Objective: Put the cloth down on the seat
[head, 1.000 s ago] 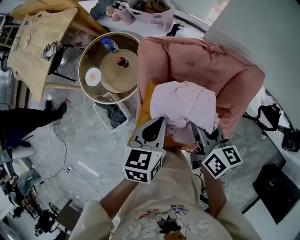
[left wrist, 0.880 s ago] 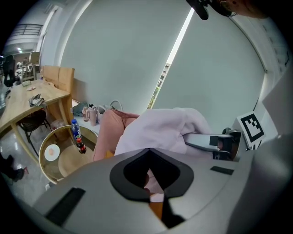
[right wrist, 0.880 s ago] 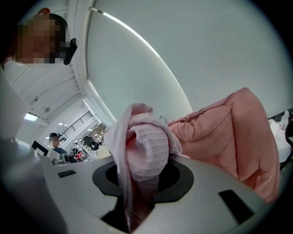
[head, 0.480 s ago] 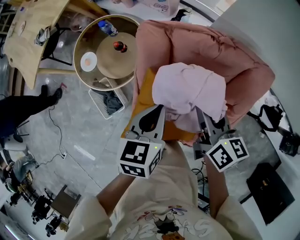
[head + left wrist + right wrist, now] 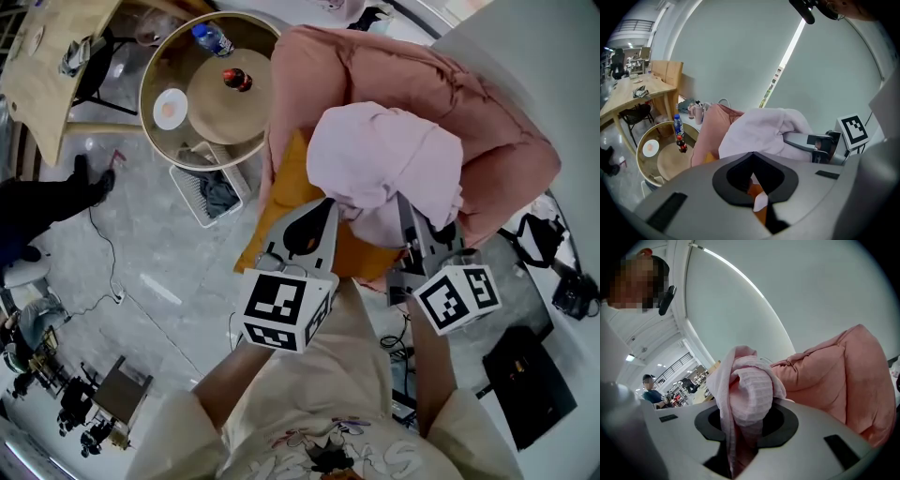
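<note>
Over the seat of the pink armchair (image 5: 487, 122) you hold the cloth (image 5: 384, 159) bunched up in the air, with the orange cushion (image 5: 281, 192) below it. From above I cannot tell whether its lowest folds touch that cushion.

Your right gripper (image 5: 740, 444) has its jaws clamped on a thick roll of the fabric, which bulges out over them. Your left gripper (image 5: 758, 200) has its jaws together on what looks like only a thin pale corner of the cloth, with the orange showing just behind.

That uneven hold is the main risk. If the thin corner slips out on the left, the whole weight swings onto the right side and the cloth drops in a heap rather than lying down flat.

The thick roll may also cling when you part the right jaws. Pull back too early and you drag the cloth off with you.

Mind the front edge as well. The cushion sticks out past the chair toward you, so a release made too near your body could let the fabric slide off onto the floor.

The round table (image 5: 211, 108) with its bottle (image 5: 204, 37) stands just beside the chair's arm, so a wide swing of your left elbow could knock it.
</note>
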Demonstrator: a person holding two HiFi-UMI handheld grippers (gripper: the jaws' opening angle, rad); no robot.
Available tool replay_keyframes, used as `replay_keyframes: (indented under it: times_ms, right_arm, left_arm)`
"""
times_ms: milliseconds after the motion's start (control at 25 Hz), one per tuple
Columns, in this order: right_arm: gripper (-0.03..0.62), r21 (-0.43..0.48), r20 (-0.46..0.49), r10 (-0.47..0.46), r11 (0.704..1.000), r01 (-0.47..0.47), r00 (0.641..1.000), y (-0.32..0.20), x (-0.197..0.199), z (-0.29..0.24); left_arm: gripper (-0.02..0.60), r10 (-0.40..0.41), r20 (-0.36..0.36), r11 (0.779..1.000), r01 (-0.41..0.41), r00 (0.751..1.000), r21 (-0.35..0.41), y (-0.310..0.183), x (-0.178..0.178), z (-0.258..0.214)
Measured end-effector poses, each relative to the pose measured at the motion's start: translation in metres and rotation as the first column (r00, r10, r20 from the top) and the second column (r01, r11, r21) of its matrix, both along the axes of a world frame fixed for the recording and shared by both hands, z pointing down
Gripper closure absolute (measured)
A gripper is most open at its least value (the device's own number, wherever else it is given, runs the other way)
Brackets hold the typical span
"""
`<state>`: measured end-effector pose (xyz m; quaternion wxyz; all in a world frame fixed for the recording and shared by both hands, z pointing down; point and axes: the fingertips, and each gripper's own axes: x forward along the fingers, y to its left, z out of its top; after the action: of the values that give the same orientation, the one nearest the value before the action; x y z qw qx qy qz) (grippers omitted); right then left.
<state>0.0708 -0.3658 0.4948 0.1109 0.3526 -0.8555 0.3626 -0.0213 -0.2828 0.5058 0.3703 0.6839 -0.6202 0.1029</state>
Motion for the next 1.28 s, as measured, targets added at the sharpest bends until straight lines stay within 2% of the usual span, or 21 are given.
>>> replay_keyframes:
  times_ms: [240,800,1280]
  right_arm:
    - [0.451,0.001,-0.014,0.012,1.000,-0.012,1.000,-0.015,-0.008,0.015]
    - [0.451,-0.011,-0.087,-0.001,1.000,0.000,0.996,-0.013,-0.020,0.073]
    - [0.451,-0.001,-0.157,-0.036,0.999,0.036,0.987,-0.027,-0.030,0.117]
  left_arm:
    - [0.578,-0.007,-0.003,1.000,0.007,1.000,0.001,-0.009,-0.006,0.011]
    - [0.578,0.007,-0.023,0.999,-0.008,1.000,-0.043,-0.012,-0.004,0.049]
    - [0.578,-0.010,0.006,0.996,0.010,1.000,-0.088,-0.031,-0.008,0.107]
